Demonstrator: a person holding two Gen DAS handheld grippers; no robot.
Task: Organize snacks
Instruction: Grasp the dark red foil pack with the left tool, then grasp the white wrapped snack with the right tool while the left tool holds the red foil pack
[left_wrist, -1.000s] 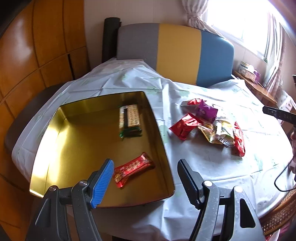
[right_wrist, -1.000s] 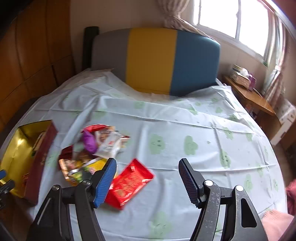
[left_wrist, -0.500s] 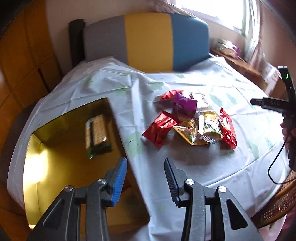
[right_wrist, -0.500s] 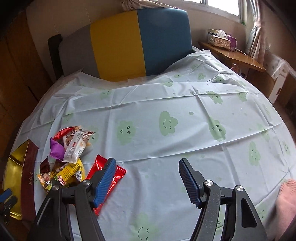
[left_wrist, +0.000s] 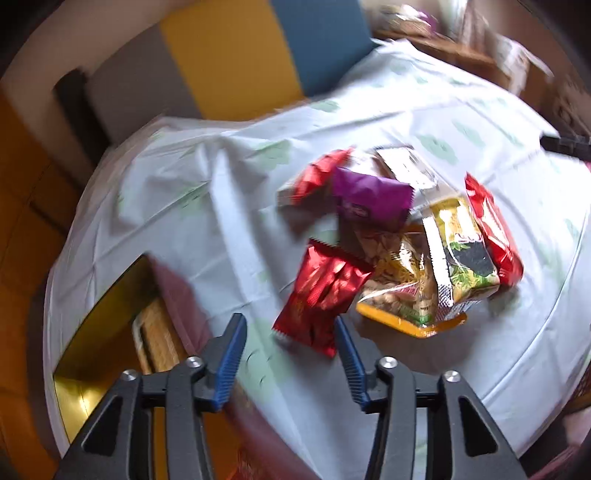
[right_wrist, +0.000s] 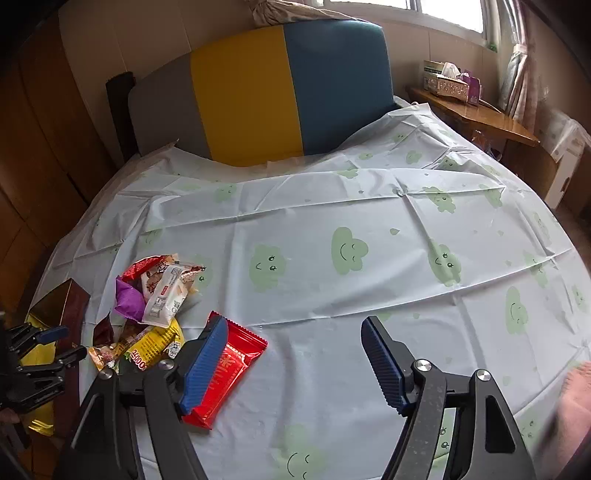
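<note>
The left wrist view is blurred. My left gripper (left_wrist: 290, 354) hovers over the tablecloth, jaws opening and gripping nothing. A crinkled red foil packet (left_wrist: 321, 295) lies just ahead of its tips. Behind that sit a purple packet (left_wrist: 369, 199), a yellow packet (left_wrist: 458, 251) and a flat red packet (left_wrist: 491, 229). The gold box (left_wrist: 92, 332) stands at the left with a biscuit pack (left_wrist: 155, 332) inside. My right gripper (right_wrist: 295, 365) is also opening, with bare cloth between its fingers. The flat red packet (right_wrist: 225, 373) lies at its left finger. The left gripper (right_wrist: 61, 345) shows at the far left.
A chair (right_wrist: 288, 92) with a grey, yellow and blue back stands behind the round table (right_wrist: 369, 206). A wooden side table with a tissue box (right_wrist: 448, 79) is at the back right. A pink sleeve (right_wrist: 576, 398) shows at the right edge. Wooden panelling lines the left.
My left gripper swung right from over the gold box to the snack pile; its jaws narrowed, then widened. My right gripper tilted down and its jaws spread a little.
</note>
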